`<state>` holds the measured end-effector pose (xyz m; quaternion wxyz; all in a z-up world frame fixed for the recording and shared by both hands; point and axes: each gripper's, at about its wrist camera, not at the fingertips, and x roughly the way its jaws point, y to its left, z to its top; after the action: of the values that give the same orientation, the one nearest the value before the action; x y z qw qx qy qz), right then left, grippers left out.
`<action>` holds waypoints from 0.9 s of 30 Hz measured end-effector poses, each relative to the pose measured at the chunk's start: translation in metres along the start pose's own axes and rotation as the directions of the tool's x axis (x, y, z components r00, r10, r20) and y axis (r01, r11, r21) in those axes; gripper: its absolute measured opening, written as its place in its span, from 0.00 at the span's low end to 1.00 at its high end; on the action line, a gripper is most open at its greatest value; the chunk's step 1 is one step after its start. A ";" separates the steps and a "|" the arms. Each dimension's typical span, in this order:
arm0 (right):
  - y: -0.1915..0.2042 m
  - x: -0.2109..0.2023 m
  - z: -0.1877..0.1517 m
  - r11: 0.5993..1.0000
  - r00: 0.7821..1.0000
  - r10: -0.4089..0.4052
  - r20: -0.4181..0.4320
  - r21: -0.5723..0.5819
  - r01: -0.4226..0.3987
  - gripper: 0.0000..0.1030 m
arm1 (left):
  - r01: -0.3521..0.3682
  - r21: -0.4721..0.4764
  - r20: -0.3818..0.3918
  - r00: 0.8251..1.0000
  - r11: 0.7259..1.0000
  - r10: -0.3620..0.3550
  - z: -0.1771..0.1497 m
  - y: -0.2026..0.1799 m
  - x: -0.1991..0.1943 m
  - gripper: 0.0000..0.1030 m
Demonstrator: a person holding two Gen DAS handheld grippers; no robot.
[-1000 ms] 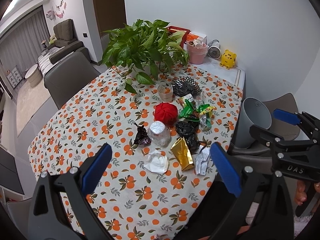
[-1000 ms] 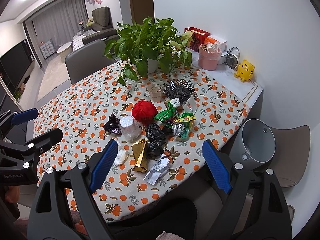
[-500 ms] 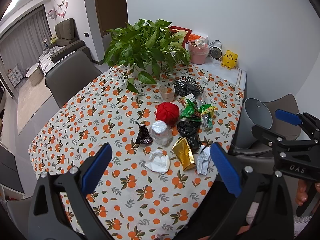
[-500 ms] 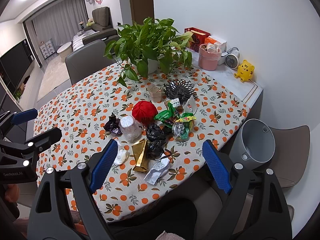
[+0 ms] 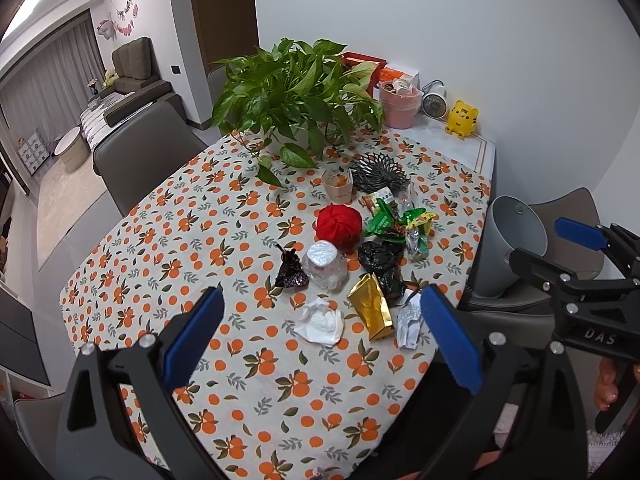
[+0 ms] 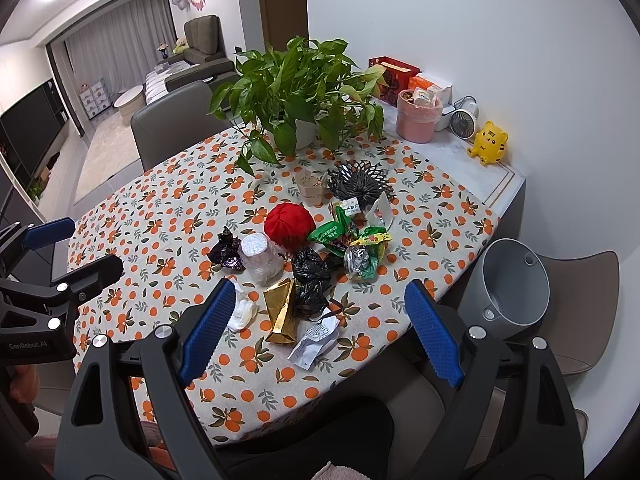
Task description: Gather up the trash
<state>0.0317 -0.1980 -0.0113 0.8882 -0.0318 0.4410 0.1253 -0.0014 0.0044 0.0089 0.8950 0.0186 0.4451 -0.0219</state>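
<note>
While both hand-held grippers, left (image 5: 320, 334) and right (image 6: 316, 330), hang agape and empty, little has shifted since a second ago; trash (image 5: 370, 310) lies ahead on the counter (image 5: 192, 216), bin (image 6: 514, 288) right; collection unstarted.

Glossy gold foil pouch (image 5: 371, 309) beside crumpled white tissue (image 5: 322, 321) at its nine o'clock, on matt printed cloth tablecloth (image 5: 192, 232); smooth grey plastic bin (image 6: 514, 285).

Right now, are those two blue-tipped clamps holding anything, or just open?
Left gripper: open, fingers wide apart, holding nothing.
Right gripper: open, fingers wide apart, holding nothing.
</note>
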 end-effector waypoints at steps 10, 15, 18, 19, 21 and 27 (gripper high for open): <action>0.002 -0.003 0.004 1.000 1.000 0.003 -0.001 -0.001 -0.003 0.81 | 0.000 -0.003 -0.001 1.000 1.000 0.000 0.000 0.003 -0.002 0.95; 0.003 -0.005 0.007 1.000 1.000 0.005 -0.001 -0.006 -0.005 0.81 | 0.000 -0.003 0.000 1.000 1.000 0.000 -0.001 0.003 -0.002 0.95; 0.002 -0.004 0.006 1.000 1.000 0.005 0.000 -0.006 -0.005 0.81 | 0.000 -0.002 0.001 1.000 1.000 0.000 -0.001 0.003 -0.002 0.95; 0.002 -0.004 0.007 1.000 1.000 0.005 0.001 -0.006 -0.005 0.81 | 0.000 -0.002 0.000 1.000 1.000 0.000 -0.001 0.003 -0.002 0.95; 0.002 -0.004 0.006 1.000 1.000 0.004 0.001 -0.006 -0.004 0.81 | 0.000 -0.001 0.000 1.000 1.000 0.000 -0.001 0.003 -0.002 0.95; 0.003 -0.004 0.006 1.000 1.000 0.006 0.000 -0.005 -0.006 0.81 | 0.002 -0.002 -0.001 1.000 1.000 -0.002 0.000 0.004 -0.002 0.95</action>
<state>0.0334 -0.1948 -0.0048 0.8876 -0.0326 0.4410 0.1290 -0.0028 0.0081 0.0103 0.8949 0.0172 0.4454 -0.0226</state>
